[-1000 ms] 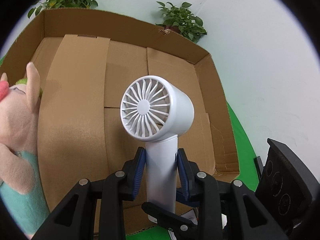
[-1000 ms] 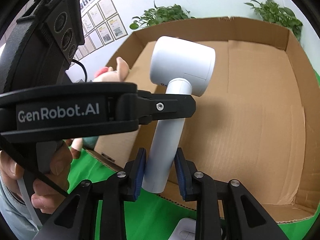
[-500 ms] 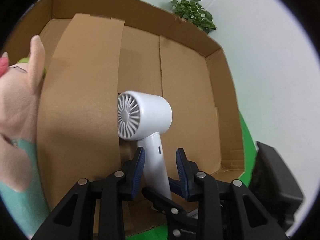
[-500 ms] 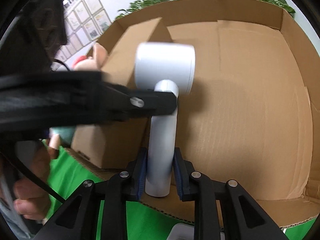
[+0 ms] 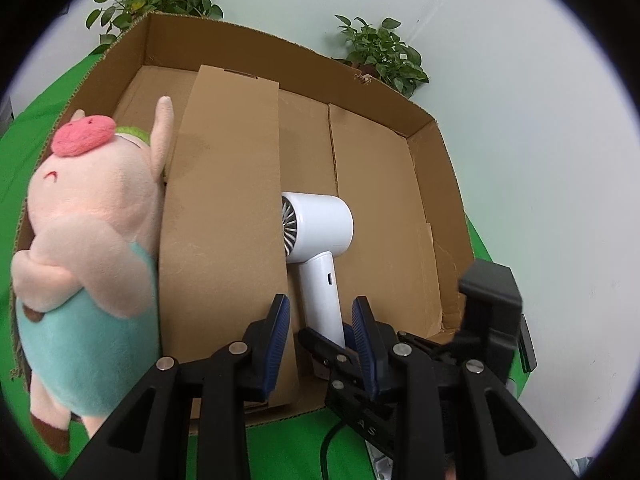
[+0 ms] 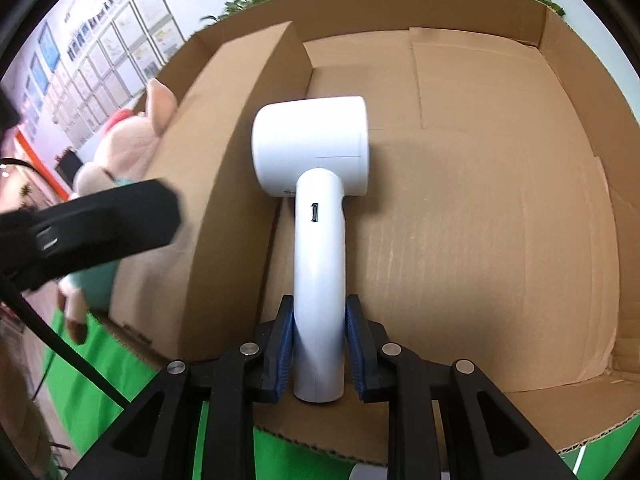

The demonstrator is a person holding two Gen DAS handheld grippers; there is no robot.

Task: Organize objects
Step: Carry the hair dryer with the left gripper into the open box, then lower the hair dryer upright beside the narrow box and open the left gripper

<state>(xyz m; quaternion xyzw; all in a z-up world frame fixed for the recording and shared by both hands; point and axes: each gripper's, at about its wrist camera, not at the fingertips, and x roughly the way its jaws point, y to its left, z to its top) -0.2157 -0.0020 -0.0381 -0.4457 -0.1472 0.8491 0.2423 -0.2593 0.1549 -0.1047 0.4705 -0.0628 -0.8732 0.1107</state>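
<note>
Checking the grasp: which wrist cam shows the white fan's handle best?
Right wrist. The white fan lies centered and whole there, handle clamped between the right gripper pads, port slot visible. In the left wrist view the cardboard divider hides part of the head, and the open left gripper blocks the handle's base.

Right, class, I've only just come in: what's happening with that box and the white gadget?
A person is sorting things into a cardboard box using two handheld grippers. The right gripper is clamped on the handle of a white handheld fan, holding it inside the box beside an upright cardboard divider. The left gripper is open and holds nothing. A plush pig sits on the other side of the divider, at the box's edge. The box rests on a green surface.
</note>
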